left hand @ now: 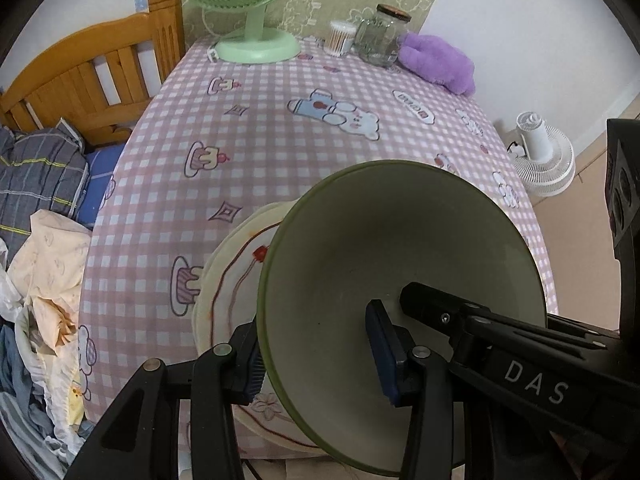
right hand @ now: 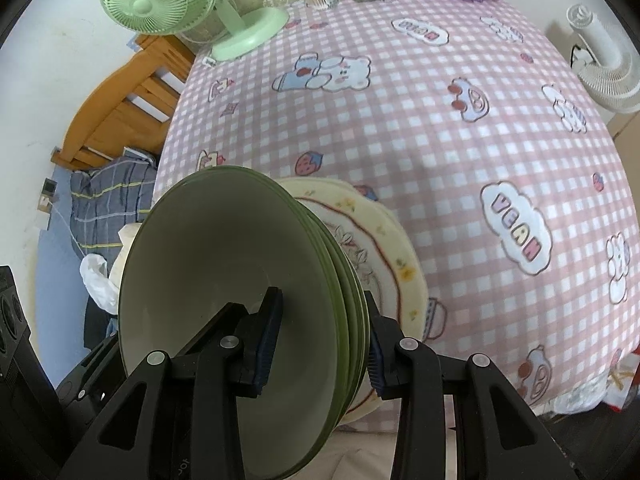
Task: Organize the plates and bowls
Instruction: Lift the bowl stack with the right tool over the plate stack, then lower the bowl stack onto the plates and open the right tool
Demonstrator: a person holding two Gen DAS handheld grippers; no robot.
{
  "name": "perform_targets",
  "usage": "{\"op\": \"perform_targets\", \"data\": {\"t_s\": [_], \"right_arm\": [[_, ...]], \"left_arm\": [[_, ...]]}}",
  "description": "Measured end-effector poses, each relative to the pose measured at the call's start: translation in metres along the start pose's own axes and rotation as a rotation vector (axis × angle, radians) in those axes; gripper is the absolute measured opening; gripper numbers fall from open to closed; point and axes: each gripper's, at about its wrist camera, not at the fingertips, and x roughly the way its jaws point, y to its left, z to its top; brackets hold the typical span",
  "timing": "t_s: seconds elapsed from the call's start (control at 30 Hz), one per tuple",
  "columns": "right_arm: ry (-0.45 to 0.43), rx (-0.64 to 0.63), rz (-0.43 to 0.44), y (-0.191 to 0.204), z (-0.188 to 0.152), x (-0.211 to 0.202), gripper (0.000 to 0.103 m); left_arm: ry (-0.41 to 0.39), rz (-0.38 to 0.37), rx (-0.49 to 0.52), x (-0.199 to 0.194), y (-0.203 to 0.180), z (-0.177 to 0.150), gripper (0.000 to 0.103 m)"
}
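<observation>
A stack of several nested green bowls (right hand: 240,280) hangs tilted over the table's near edge. My right gripper (right hand: 320,354) is shut on the stack's rim, one pad inside the top bowl and one against the outer wall. From the opposite side, my left gripper (left hand: 320,364) is shut on the green bowls (left hand: 380,240) in the same way. One of my right gripper's fingers (left hand: 440,312) shows inside the bowl in the left wrist view. Cream floral plates (right hand: 392,256) lie stacked just behind and under the bowls (left hand: 232,280). Whether the bowls touch them I cannot tell.
The pink checked tablecloth (right hand: 440,140) covers the table. At its far end stand a green fan (left hand: 256,20), a glass jar (left hand: 380,36), a cotton swab tub (left hand: 340,38) and a purple plush (left hand: 440,64). A wooden bed (left hand: 100,72) with bedding is left. A white fan (left hand: 544,156) is on the floor, right.
</observation>
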Motion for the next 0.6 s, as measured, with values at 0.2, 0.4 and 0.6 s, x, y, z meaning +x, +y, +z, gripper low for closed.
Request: {"op": "perform_targets", "data": {"t_s": [0.2,0.4,0.6], "right_arm": [[0.034,0.017,-0.009,0.009,-0.003,0.014,0.041],[0.042,0.024,-0.019,0.014,-0.002,0.021,0.041],[0.031,0.018,-0.033,0.018,0.006,0.025,0.041]], "left_arm": [[0.038,-0.004,-0.004,0.007,0.015,-0.002,0.044],[0.050,-0.010,-0.001,0.012,0.022,0.002,0.044],[0.046,0.000,0.018,0.015,0.024,0.007,0.043]]}}
